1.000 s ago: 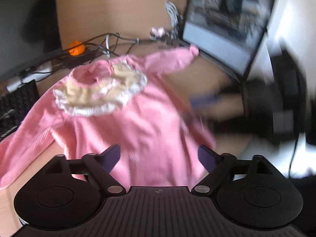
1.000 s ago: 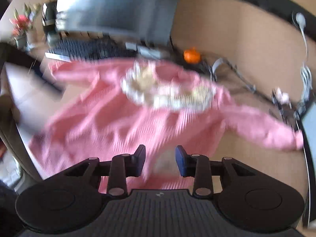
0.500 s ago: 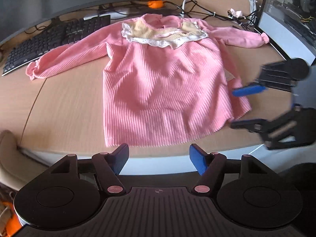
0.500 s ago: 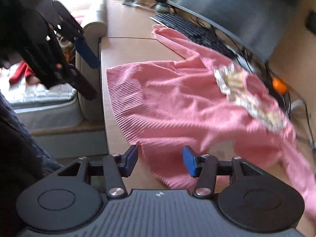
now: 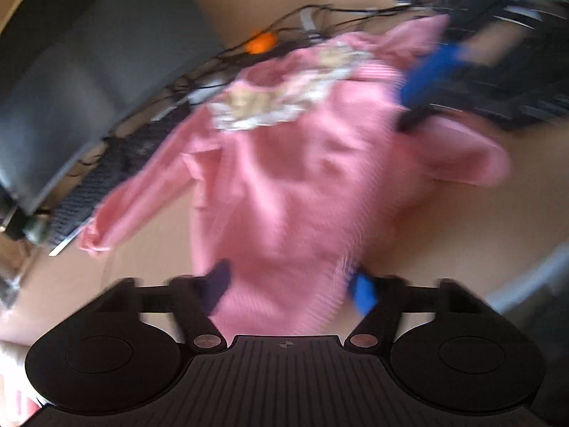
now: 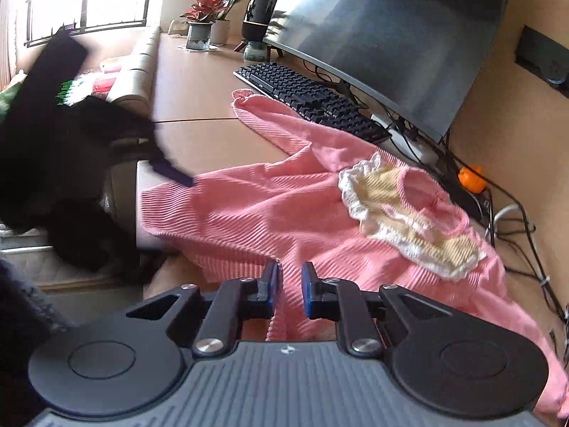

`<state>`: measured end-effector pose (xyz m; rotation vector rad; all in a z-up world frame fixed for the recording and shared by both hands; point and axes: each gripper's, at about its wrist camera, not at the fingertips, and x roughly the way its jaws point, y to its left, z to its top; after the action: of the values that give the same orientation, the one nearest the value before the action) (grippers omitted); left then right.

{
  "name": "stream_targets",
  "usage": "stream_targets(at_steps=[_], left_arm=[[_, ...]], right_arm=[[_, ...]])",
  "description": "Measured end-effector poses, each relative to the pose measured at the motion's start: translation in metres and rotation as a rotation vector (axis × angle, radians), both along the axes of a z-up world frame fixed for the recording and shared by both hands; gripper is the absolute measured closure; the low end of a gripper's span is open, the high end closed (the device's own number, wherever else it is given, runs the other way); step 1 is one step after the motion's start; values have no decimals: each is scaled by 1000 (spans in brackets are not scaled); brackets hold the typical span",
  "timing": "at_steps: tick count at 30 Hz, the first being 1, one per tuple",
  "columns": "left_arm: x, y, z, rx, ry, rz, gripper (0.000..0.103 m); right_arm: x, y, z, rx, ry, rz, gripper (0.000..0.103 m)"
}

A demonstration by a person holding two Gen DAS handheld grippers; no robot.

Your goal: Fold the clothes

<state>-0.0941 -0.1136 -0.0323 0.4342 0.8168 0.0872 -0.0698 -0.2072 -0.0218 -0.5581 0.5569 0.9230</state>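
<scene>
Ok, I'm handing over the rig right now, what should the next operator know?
The right gripper is shut on the near hem of the pink top.
The left gripper has just been closing, with the hem's other end between its fingers; the view is too blurred to confirm a grip.
The pink top lies front up on the desk, one sleeve stretched beside the keyboard.
Done: spread out, hem reached. Left: every fold.

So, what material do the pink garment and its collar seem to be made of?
The pink garment looks like a soft ribbed fabric, perhaps corduroy or rib knit: fine parallel ridges run across it and it drapes in folds, with a matte surface. Its collar seems a cream ribbed cloth edged with white lace-like frill.
</scene>
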Motion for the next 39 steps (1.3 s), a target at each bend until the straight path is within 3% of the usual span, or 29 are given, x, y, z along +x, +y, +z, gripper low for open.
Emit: stream_targets(at_steps=[1,2,4,7,10,13,15,16,18,20,23,27,30,31,32,34,35,37,39], left_arm=[[8,9,5,-28,-6,17,81],[14,17,13,-59,-20,29,87],[24,28,29,-104,-53,45,88],[35,40,51,-143,-102,36,88],[39,49,69,-168,-136,21,87],[39,56,85,-158,-173,3,84],[30,58,92,-140,-206,-20,74],[24,58,94,-131,-222,-38,64],[13,57,86,-108,-212,-68,56],[4,57,66,-95,-150,-88,50],[-3,59,27,-96,-30,-58,49],[-9,62,5,-72,11,17,49],[-8,68,9,12,-13,53,48],[-6,73,19,60,-45,52,40],[-5,77,30,92,-80,49,29],[-8,84,58,142,-166,44,24],[-10,87,67,164,-192,43,23],[-15,93,70,187,-195,39,23],[-19,99,59,171,-146,48,23]], right_arm=[[-5,-4,1,5,14,-16,87],[-10,-7,-1,6,25,-37,82],[-20,-11,-8,-1,34,-88,57],[-31,-13,-25,-18,25,-186,54],[-26,-7,-41,-48,-60,-315,54],[-21,-10,-32,-122,-275,-431,56],[-21,-26,-3,-114,-424,-556,55],[-22,-34,11,-109,-493,-616,55],[-24,-44,13,-101,-425,-629,55],[-26,-54,14,-95,-356,-642,55],[-27,-53,-23,-132,-223,-637,55],[-17,-56,-48,-139,-142,-684,55],[-12,-62,-40,-189,-207,-672,55],[-11,-65,-33,-205,-239,-665,55],[-14,-69,-14,-190,-300,-656,54],[-25,-72,23,-144,-423,-629,41],[-32,-72,35,-134,-466,-607,41],[-41,-72,38,-151,-462,-555,35],[-42,-74,14,-201,-384,-530,34]])
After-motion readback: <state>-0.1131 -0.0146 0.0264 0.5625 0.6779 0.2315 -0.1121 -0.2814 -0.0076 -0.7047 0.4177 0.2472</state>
